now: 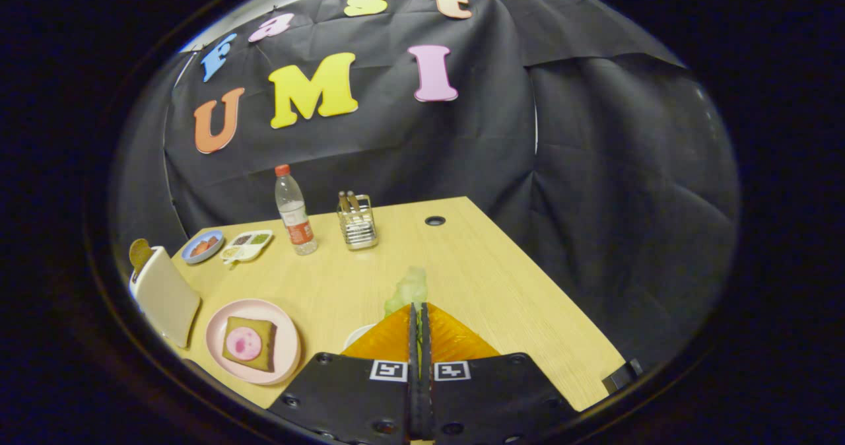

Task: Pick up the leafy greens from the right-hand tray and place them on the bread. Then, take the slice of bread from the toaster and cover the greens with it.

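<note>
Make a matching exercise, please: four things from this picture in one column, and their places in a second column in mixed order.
1. leafy greens
2. bread
3. water bottle
4. toaster

A. on the pink plate
B. beside the metal holder
C. pinched between the fingers of the gripper
D. at the table edge, next to the pink plate

Pairs: 1-C, 2-A, 3-B, 4-D
</note>
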`<state>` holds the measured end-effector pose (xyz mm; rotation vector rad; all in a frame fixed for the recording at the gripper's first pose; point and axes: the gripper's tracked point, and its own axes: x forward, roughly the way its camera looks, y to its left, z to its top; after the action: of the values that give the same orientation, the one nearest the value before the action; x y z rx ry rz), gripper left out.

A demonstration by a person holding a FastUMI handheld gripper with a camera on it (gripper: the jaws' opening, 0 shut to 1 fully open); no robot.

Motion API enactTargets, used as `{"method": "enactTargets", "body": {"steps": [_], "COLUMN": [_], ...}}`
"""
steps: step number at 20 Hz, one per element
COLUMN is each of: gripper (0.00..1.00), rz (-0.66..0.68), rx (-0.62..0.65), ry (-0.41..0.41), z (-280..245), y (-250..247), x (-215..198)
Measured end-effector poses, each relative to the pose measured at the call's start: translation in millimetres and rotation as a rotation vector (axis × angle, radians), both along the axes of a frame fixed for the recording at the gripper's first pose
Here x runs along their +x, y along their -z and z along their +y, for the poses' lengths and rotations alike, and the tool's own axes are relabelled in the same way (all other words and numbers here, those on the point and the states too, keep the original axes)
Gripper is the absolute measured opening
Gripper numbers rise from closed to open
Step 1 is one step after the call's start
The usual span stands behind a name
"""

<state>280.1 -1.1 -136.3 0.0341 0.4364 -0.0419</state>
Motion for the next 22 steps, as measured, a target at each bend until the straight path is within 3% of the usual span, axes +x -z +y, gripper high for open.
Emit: {"method": "enactTargets", "body": {"steps": [6,22], "gripper": [0.00,0.00], "rz": [-0.056,-0.030], "rx": [-0.051,-0.094], "ry": [-0.066,-0.356], "z": [62,272], "y": [-25,-3], "x": [-32,-73]}}
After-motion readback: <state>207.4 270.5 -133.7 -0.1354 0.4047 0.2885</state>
